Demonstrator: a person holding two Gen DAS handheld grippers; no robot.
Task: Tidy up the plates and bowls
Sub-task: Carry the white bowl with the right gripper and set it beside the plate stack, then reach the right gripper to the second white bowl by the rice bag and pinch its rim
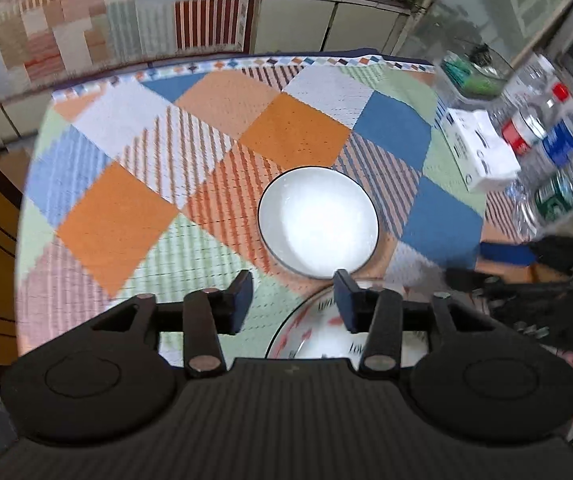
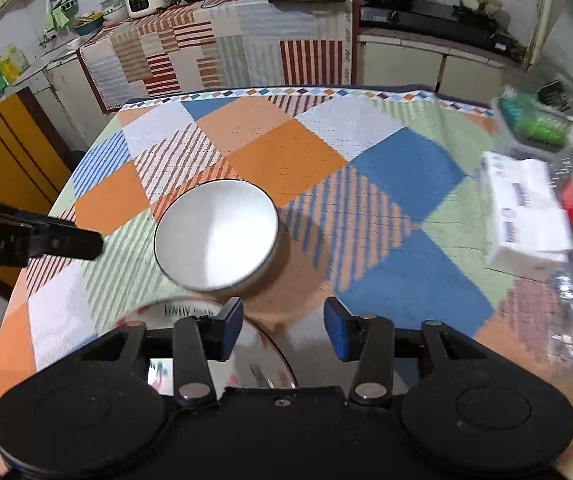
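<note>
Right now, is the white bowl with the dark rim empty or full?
Empty: the white bowl with the dark rim shows only its bare white inside in both views.

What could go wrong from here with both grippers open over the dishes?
1. The white bowl sits right beside the patterned plate; a careless grab may knock them together.
2. The left gripper and right gripper work close together and could collide.
3. Bottles crowd the table's right edge.

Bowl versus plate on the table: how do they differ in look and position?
The bowl is plain white with a thin dark rim; the plate carries printed marks. The bowl lies fully in view further out; the plate sits nearer, partly hidden under the claws. Both rest on the checked tablecloth.
</note>
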